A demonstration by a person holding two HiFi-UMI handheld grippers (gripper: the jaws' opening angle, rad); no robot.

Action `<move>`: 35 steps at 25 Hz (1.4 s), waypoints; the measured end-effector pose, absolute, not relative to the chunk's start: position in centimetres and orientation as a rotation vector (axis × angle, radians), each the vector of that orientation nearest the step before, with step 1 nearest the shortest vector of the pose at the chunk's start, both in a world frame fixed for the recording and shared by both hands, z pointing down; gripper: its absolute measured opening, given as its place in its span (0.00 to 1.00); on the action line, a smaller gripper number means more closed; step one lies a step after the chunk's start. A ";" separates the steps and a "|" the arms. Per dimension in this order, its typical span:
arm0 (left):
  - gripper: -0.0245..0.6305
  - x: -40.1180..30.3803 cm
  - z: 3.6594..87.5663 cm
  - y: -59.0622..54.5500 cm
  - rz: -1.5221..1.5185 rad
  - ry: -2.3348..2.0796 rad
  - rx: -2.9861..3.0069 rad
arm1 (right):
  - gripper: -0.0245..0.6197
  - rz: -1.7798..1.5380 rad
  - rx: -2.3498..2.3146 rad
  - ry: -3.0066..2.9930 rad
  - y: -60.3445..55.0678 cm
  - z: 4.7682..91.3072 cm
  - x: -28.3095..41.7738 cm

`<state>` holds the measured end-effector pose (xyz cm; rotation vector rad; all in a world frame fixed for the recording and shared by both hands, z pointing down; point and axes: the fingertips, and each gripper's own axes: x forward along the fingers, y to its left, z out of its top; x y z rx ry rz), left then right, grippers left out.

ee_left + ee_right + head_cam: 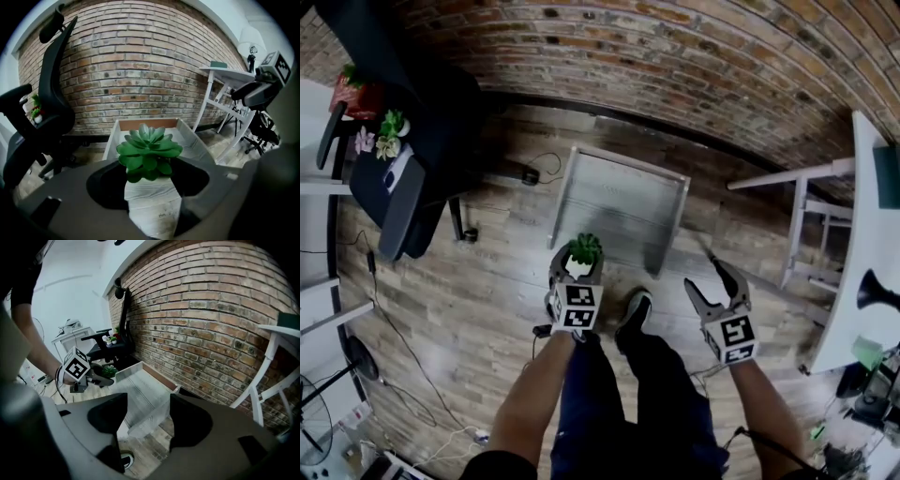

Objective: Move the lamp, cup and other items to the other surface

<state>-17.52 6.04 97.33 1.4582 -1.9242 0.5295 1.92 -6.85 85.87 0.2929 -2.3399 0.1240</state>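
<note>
Head view: a brick wall (675,56) runs across the top, with a wood-plank floor (459,300) below it.
Office chair (403,178): black, at the left, between the low table and a white surface at the left edge.
Low table (619,202): pale wood grain with a raised rim. It stands on the floor against the wall, straight ahead of the person.
White desk (862,206): at the right edge on slanted white legs, well apart from the low table.
Person: stands facing the low table, with dark trousers and one shoe (635,309) showing between the two forearms.
Left gripper (578,274): its jaws are clamped on the white pot of the succulent, one on each side.
Right gripper (705,275): its jaws are spread apart with nothing between them. Only the low table's corner and the floor show through the gap.
Succulent (149,150): green rosette in a white pot, upright. It is held in the air just before the near edge of the low table, not touching it.
Dark shape (874,291): on the white desk, possibly the lamp, though too small and too near the edge to be sure.
Small plants (391,131): a cluster of pots at the far left, beside the office chair.
</note>
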 end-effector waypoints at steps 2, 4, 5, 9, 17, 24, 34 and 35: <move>0.44 -16.8 93.6 6.5 0.554 -1.914 1.483 | 0.49 0.148 0.307 -2.353 -6.7 82.7 1.7; 0.44 -16.2 89.5 6.8 0.567 -1.908 1.503 | 0.49 0.154 0.314 -2.363 -6.7 78.9 1.3; 0.44 -16.0 87.3 6.8 0.567 -1.909 1.512 | 0.49 0.146 0.315 -2.378 -6.9 77.1 1.2; 0.44 -15.5 77.8 5.8 0.554 -1.927 1.572 | 0.49 0.171 0.358 -2.394 -8.0 70.5 1.3; 0.44 -10.1 62.3 5.2 0.517 -1.868 1.758 | 0.48 0.221 0.373 -2.449 -8.0 62.2 4.4; 0.44 -6.4 56.5 5.8 0.527 -1.784 1.900 | 0.48 0.280 0.366 -2.499 -7.1 57.5 5.8; 0.44 -5.4 53.7 4.1 0.576 -1.679 2.063 | 0.48 0.272 0.577 -2.521 -8.8 52.7 8.3; 0.44 -5.2 53.5 3.9 0.577 -1.659 2.082 | 0.48 0.277 0.604 -2.512 -8.8 52.3 8.8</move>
